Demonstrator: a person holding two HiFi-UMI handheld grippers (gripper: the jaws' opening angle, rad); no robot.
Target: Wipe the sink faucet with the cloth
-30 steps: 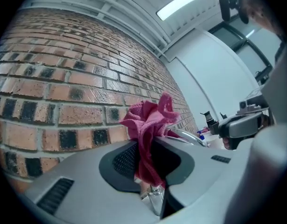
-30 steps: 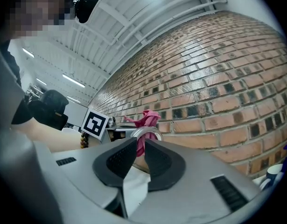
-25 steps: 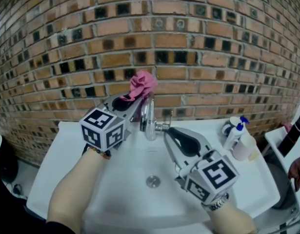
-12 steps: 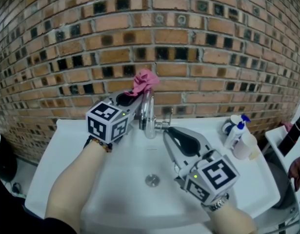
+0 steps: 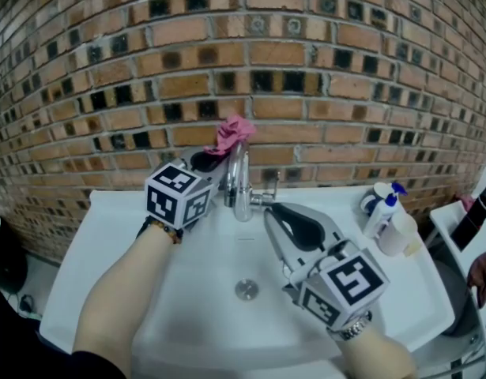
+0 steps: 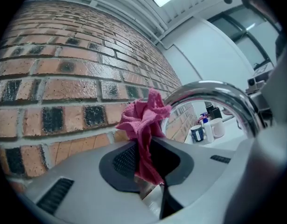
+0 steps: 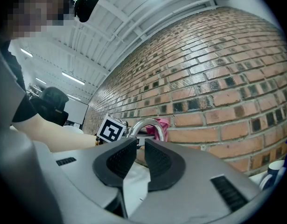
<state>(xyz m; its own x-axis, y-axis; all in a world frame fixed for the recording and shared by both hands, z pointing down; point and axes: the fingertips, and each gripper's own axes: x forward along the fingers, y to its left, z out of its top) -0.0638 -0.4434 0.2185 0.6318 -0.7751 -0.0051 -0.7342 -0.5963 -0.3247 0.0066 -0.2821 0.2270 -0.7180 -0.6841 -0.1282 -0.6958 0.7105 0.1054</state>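
A crumpled pink cloth (image 5: 233, 133) is pinched in my left gripper (image 5: 219, 158), which is shut on it and reaches level toward the brick wall. The cloth sits against the top of the chrome faucet's (image 5: 239, 184) arch. In the left gripper view the cloth (image 6: 144, 125) stands up from between the dark pads (image 6: 122, 160), with the spout (image 6: 213, 92) curving just to its right. My right gripper (image 5: 268, 212) rests over the basin, tips close beside the faucet's side lever. Its jaws (image 7: 139, 146) stand a narrow gap apart with nothing between them, and the faucet (image 7: 145, 125) shows beyond.
The white sink (image 5: 187, 290) has a drain (image 5: 246, 290) at its middle. A blue-topped spray bottle (image 5: 382, 215), a white bottle (image 5: 397, 235) and a cup (image 5: 371, 204) stand on the right rim. The brick wall (image 5: 306, 93) rises directly behind the faucet.
My left gripper has shifted a little to the right toward the faucet, carrying the cloth with it. The right gripper has stayed where it was.
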